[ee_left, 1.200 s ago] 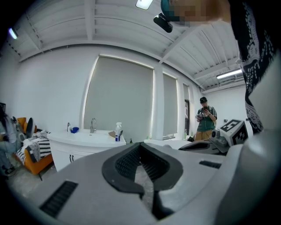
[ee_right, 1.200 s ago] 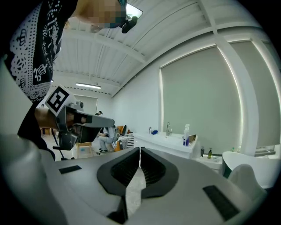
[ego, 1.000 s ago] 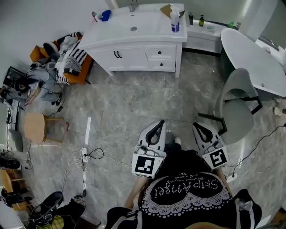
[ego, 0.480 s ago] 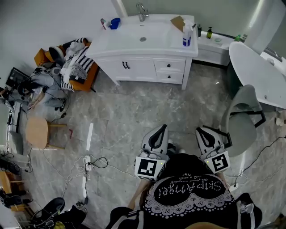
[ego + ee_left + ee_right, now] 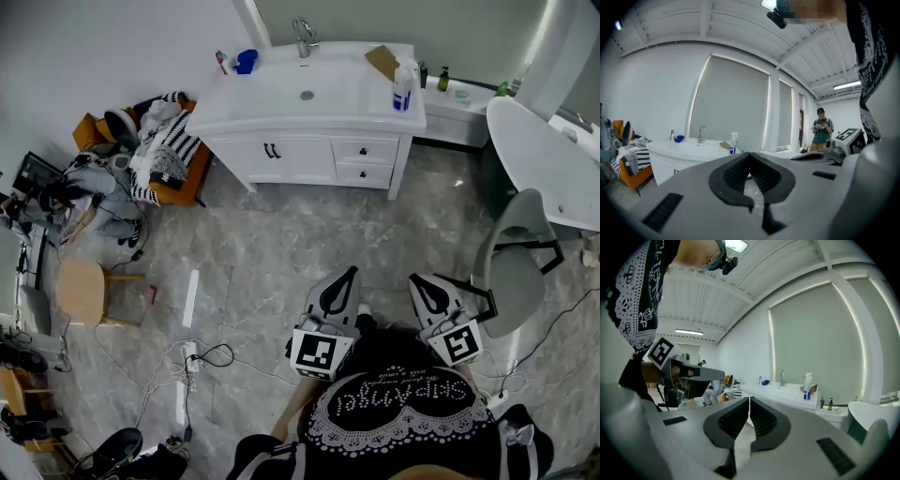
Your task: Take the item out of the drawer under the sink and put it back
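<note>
**Both jaw pairs pressed together, well short of the closed sink cabinet**

A grey marbled floor [image 5: 281, 244] fills the room. Far to the left of the jaws a wooden stool [image 5: 82, 291] stands near an orange chair [image 5: 178, 164] heaped with striped clothes, and white cables [image 5: 192, 356] trail over the tiles beside the left gripper [image 5: 351, 272].

Ahead of both grippers and well apart from them is the white sink cabinet [image 5: 309, 155]. Its double doors and its two drawers [image 5: 365, 161] are all closed, so the item inside is hidden. On its top, a faucet [image 5: 303, 33] rises behind the basin, a blue object [image 5: 247, 61] lies at the left end, and a spray bottle [image 5: 403, 89] stands upright beside a cardboard piece [image 5: 382, 61] at the right end.

The left gripper's jaws meet at the tips with nothing between them, and so do those of the right gripper [image 5: 419, 279]. Just right of that one stands a grey chair [image 5: 516, 262], with a white desk [image 5: 544, 159] beyond it.
</note>
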Action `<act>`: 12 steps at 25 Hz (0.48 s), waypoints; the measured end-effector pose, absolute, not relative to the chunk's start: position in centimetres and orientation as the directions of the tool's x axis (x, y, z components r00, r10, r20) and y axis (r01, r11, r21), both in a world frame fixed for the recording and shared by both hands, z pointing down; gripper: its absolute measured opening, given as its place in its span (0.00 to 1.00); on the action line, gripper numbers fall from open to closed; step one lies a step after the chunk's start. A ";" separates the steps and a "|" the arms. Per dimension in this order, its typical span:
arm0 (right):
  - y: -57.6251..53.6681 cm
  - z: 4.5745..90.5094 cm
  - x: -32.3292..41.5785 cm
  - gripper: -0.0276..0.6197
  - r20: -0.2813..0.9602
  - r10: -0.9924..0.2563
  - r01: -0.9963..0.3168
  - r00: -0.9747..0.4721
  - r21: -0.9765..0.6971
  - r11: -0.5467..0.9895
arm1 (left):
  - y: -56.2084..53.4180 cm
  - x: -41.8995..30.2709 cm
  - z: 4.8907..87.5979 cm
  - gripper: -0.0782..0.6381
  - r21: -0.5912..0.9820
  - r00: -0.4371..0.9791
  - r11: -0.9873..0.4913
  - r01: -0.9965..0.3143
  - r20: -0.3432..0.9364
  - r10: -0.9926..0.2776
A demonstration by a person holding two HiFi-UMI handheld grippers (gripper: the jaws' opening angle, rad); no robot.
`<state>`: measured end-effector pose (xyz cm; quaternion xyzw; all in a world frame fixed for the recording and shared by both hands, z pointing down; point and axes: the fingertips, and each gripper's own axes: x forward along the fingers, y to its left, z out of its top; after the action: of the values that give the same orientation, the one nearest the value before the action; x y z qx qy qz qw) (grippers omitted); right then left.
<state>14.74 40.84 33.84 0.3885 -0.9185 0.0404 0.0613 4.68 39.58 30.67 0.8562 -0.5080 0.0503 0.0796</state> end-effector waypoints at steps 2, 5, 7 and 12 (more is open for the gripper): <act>40.6 34.0 14.1 0.07 0.149 -0.709 -0.720 -0.689 -0.028 0.693 | 39.4 4.3 30.8 0.11 0.080 0.487 -0.481 -0.873 0.171 -0.857; 40.3 34.2 13.4 0.07 0.154 -0.709 -0.721 -0.688 -0.032 0.692 | 39.3 3.3 31.0 0.12 0.083 0.479 -0.472 -0.878 0.176 -0.860; 40.1 34.2 13.1 0.07 0.152 -0.707 -0.719 -0.690 -0.036 0.694 | 39.3 2.7 31.2 0.11 0.083 0.467 -0.459 -0.884 0.182 -0.865; 39.3 34.8 12.5 0.07 0.163 -0.694 -0.707 -0.701 -0.032 0.706 | 38.9 1.7 31.5 0.12 0.089 0.438 -0.428 -0.899 0.186 -0.880</act>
<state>12.48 39.32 34.79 0.3805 -0.9210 0.0461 0.0697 1.71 38.93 31.53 0.8433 -0.5274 0.0554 0.0876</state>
